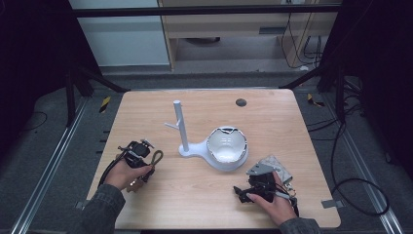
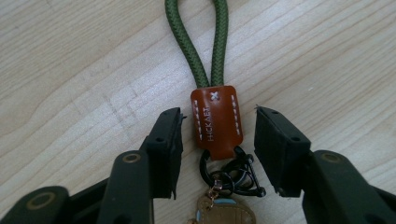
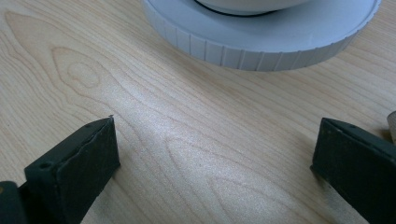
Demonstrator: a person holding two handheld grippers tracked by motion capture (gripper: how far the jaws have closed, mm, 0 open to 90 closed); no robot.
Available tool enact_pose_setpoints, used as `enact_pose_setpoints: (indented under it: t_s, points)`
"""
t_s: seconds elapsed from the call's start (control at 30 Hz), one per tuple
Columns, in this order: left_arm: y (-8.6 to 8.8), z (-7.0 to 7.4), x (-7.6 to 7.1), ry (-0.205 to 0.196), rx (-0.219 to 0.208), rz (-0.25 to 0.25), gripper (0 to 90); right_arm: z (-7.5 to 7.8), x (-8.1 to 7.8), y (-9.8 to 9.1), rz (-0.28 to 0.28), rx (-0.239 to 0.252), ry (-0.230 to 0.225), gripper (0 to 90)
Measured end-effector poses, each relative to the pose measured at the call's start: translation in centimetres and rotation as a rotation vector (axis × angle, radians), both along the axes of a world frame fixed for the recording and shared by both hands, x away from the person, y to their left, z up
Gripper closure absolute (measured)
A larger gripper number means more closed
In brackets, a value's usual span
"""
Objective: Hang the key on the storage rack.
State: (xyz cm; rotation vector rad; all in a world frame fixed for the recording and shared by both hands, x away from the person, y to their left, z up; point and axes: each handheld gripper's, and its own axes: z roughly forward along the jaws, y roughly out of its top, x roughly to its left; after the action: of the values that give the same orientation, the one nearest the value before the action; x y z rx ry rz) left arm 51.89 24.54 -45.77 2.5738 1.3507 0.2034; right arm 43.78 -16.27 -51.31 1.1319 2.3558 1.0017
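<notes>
A key strap lies on the wooden table (image 1: 195,195): a green cord loop (image 2: 205,42), an orange leather tab (image 2: 215,119), a black clasp (image 2: 233,175) and a tan charm (image 2: 229,212). My left gripper (image 2: 218,116) straddles the tab, with a small gap between each pad and the leather, so it is open. From above, the left gripper (image 1: 139,151) sits at the table's left with the cord loop (image 1: 157,157) beside it. My right gripper (image 3: 218,125) is open wide over bare wood, close to the white stand's round base (image 3: 261,46).
A white stand with an upright branched peg (image 1: 181,126) and a white bowl (image 1: 226,146) on its base occupies the table's middle. A grey flat object (image 1: 280,168) lies by the right hand (image 1: 275,204). A dark round spot (image 1: 240,102) marks the far side.
</notes>
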Motion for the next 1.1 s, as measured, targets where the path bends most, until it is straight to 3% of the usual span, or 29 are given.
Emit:
enact_pose_setpoints:
  t_s: [0.27,0.8,0.93,1.1]
  points:
    - [-0.15,-0.14,0.04,-0.012,-0.006,0.007,57.1,0.0,-0.01,-0.03,0.002,-0.002,-0.001,0.4]
    - [-0.13,-0.65,0.16,0.003,-0.009,0.007,63.2,-0.03,-0.03,-0.08,0.006,-0.003,-0.007,0.4]
    - [-0.21,-0.61,0.16,-0.005,-0.006,-0.001,65.4,-0.01,-0.06,-0.09,0.006,-0.005,-0.005,0.4]
    - [0.08,0.02,-0.32,-0.052,-0.028,-0.006,65.7,-0.01,-0.07,-0.08,0.005,-0.005,-0.004,0.4]
